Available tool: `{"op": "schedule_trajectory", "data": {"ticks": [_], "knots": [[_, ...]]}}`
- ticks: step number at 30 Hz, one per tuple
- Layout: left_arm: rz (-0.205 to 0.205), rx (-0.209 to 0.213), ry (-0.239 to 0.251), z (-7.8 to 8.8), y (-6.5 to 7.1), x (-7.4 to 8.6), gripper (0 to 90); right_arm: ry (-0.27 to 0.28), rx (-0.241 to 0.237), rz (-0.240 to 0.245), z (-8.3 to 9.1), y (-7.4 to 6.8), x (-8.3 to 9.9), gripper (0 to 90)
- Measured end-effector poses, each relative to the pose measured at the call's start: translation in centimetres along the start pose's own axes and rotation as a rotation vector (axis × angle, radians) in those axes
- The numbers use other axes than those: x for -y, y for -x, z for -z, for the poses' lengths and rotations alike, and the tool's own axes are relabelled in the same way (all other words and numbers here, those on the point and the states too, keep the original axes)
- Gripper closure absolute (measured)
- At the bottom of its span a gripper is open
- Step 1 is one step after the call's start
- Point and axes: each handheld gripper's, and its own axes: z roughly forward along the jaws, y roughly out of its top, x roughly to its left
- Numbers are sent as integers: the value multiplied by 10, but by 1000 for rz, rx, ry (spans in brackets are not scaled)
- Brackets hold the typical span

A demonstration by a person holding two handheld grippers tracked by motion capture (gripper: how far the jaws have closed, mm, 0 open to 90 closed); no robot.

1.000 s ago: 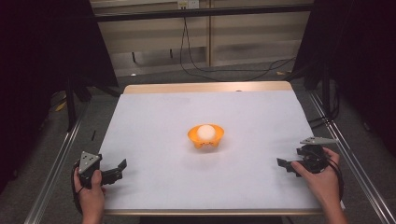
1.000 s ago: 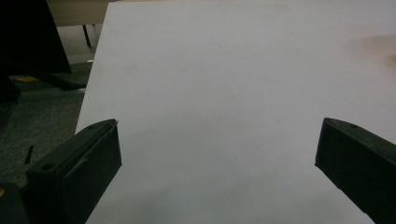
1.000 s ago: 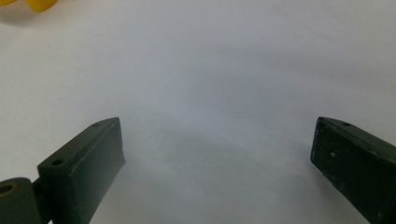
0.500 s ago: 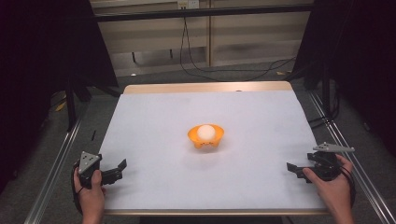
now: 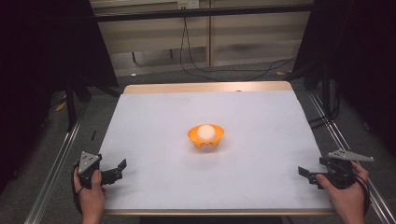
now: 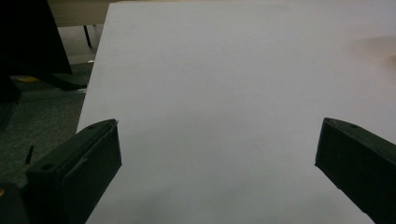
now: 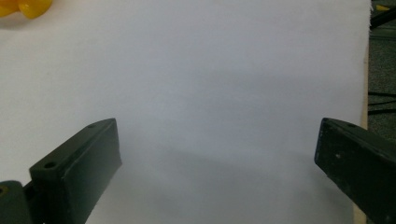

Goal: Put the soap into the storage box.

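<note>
Nearest the person, the left gripper (image 5: 119, 169) and the right gripper (image 5: 306, 173) rest at the table's (image 5: 154, 121) front corners, each with jaws spread wide and nothing between them. Ahead of both, midway between them and well apart, stands the orange bowl (image 5: 206, 138) holding a white ball (image 5: 206, 132).

The orange bowl (image 7: 24, 7) is cut off by the top left corner of the right gripper view, and the white ball's (image 5: 206, 132) lower part is hidden inside it in the high view.
</note>
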Motion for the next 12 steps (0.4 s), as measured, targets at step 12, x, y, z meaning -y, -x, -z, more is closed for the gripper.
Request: {"op": "schedule_trajectory", "data": {"ticks": [12], "knots": [[13, -5, 5, 0, 0, 0, 1, 75, 11, -18, 14, 8, 11, 6]]}}
